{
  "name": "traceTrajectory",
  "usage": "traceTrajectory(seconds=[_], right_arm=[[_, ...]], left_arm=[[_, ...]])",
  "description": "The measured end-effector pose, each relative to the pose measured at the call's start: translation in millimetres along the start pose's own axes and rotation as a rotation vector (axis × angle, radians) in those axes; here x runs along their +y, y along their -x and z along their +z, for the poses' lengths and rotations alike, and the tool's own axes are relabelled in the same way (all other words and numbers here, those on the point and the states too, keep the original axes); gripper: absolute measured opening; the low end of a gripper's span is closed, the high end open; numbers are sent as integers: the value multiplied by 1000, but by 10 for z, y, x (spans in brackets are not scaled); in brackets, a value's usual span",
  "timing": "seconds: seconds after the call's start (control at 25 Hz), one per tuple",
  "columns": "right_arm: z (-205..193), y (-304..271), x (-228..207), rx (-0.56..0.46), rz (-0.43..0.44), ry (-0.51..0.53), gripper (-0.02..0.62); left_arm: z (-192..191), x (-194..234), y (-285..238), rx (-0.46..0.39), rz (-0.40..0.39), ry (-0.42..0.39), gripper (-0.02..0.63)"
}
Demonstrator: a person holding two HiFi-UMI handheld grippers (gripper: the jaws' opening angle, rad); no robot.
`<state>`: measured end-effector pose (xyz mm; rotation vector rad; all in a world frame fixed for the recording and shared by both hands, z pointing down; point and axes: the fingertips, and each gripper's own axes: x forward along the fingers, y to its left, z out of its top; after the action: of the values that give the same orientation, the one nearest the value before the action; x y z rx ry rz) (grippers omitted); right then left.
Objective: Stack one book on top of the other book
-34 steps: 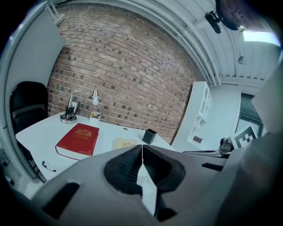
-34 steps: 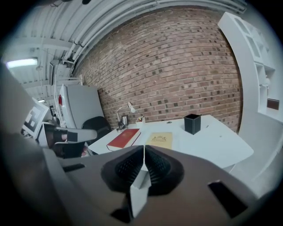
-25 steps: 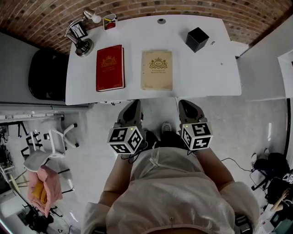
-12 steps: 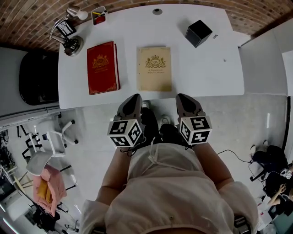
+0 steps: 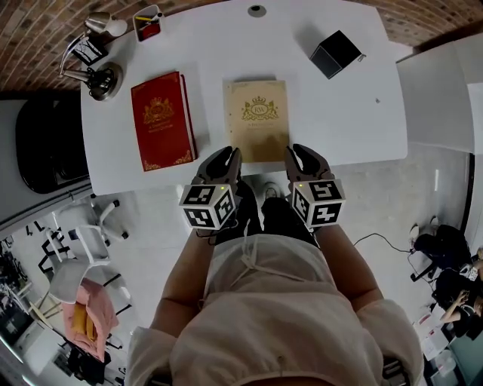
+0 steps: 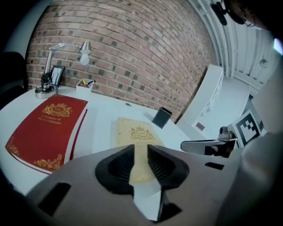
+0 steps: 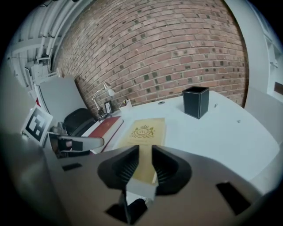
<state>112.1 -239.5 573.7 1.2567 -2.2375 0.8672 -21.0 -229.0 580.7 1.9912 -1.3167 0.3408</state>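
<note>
A red book (image 5: 160,121) lies flat on the left of the white table (image 5: 226,53), and a tan book (image 5: 256,119) lies flat beside it, apart, near the front edge. My left gripper (image 5: 226,154) hovers at the tan book's near left corner and my right gripper (image 5: 299,152) at its near right corner. Both grippers' jaws are opening, with a narrow gap and nothing between them. The left gripper view looks past the left gripper (image 6: 140,152) at the tan book (image 6: 137,134) and red book (image 6: 48,128). The right gripper view has the tan book (image 7: 146,131) beyond the right gripper (image 7: 145,154).
A black box (image 5: 336,53) stands at the table's far right. A desk lamp (image 5: 94,71) and a small pen holder (image 5: 147,22) stand at the far left corner. A brick wall (image 7: 168,48) runs behind the table. An office chair (image 5: 75,256) stands on the floor at left.
Both grippers have moved forward and down from in front of the person's body to the table's front edge, at the tan book's near corners.
</note>
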Motion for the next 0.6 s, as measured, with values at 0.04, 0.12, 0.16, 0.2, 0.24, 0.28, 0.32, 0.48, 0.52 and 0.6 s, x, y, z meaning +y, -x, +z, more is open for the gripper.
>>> traceTrajectory(seconds=[0.04, 0.12, 0.16, 0.2, 0.24, 0.28, 0.32, 0.48, 0.52, 0.6], right_arm=[[6, -60, 1, 6, 0, -11, 117], [11, -176, -13, 19, -1, -35, 211], [13, -230, -32, 26, -6, -45, 226], [12, -281, -53, 33, -13, -54, 235], [4, -330, -69, 41, -21, -65, 243], [-8, -378, -80, 49, -26, -78, 249], [-20, -427, -87, 58, -30, -92, 253], [-32, -612, -136, 90, -41, -116, 263], [-25, -653, -150, 96, -43, -115, 267], [-13, -725, -167, 108, -44, -117, 270]], left_arm=[[-16, 30, -62, 21, -14, 19, 120], [-36, 93, -185, 56, -32, 57, 214], [-35, 131, -244, 67, -32, 72, 240], [-32, 168, -297, 76, -30, 81, 252], [-33, 203, -344, 87, -28, 83, 269], [-38, 234, -384, 102, -27, 79, 279], [-43, 259, -420, 117, -28, 72, 287], [-53, 313, -545, 160, -49, 77, 299], [-62, 322, -570, 170, -57, 89, 301], [-93, 342, -613, 192, -72, 109, 301]])
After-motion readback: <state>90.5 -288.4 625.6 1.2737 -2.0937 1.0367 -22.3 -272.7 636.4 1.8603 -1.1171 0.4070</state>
